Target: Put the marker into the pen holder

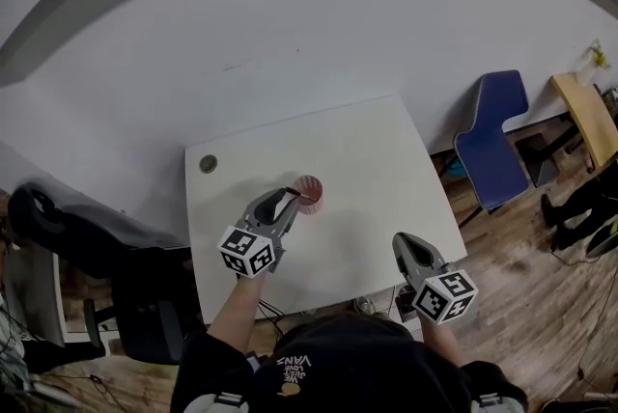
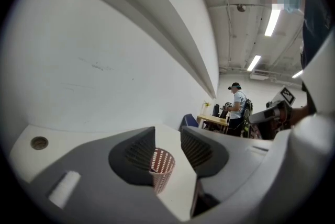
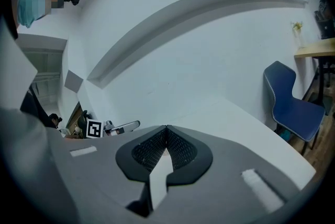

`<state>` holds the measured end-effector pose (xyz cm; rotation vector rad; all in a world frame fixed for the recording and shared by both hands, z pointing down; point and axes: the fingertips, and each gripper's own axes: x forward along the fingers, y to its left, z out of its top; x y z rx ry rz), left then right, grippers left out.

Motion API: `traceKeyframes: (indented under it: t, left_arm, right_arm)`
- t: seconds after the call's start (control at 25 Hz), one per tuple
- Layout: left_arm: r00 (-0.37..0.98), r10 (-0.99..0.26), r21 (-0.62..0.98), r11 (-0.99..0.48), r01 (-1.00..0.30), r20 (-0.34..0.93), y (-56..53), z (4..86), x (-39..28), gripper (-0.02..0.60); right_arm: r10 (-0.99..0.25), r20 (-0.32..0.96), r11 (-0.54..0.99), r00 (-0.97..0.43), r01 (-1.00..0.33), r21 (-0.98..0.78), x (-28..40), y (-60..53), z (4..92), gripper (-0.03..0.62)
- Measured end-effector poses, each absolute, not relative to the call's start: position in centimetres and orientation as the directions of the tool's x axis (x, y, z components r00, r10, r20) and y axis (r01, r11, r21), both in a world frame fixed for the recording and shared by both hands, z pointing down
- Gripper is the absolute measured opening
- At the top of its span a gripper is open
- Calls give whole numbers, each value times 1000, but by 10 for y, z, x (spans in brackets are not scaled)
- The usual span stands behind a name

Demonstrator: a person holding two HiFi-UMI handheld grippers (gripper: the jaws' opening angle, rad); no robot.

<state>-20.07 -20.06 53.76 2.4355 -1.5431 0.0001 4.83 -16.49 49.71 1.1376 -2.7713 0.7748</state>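
Note:
A pink mesh pen holder (image 1: pixel 309 191) stands upright near the middle of the white table (image 1: pixel 367 160). My left gripper (image 1: pixel 293 198) is right beside its near left side, jaws open. In the left gripper view the pen holder (image 2: pixel 161 166) shows just beyond the gap of the left gripper (image 2: pixel 167 138), with nothing between the fingers. My right gripper (image 1: pixel 404 245) hangs over the table's front right edge, shut and empty. The right gripper (image 3: pixel 166 130) has its pads pressed together. No marker shows in any view.
A round grommet (image 1: pixel 209 164) sits in the table's far left corner. A blue chair (image 1: pixel 497 136) stands to the right, with a wooden desk (image 1: pixel 587 117) beyond it. A black office chair (image 1: pixel 97 257) is at the left. A person (image 2: pixel 238 108) stands far off.

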Motion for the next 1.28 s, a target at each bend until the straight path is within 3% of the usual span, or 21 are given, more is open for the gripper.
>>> traceKeyframes:
  t: [0.4, 0.96, 1.28]
  left_arm:
    - [321, -937, 234, -284, -930, 138, -164, 531, -216, 156]
    - [153, -987, 276, -131, -952, 58, -106, 512, -227, 66]
    - [80, -996, 264, -67, -962, 38, -72, 506, -217, 54]
  right_arm:
    - [-558, 217, 678, -801, -591, -437, 27, -170, 500, 0]
    - [-417, 207, 767, -885, -465, -442, -2, -173, 502, 0]
    - [-331, 211, 810, -920, -392, -436, -16, -170, 504, 0]
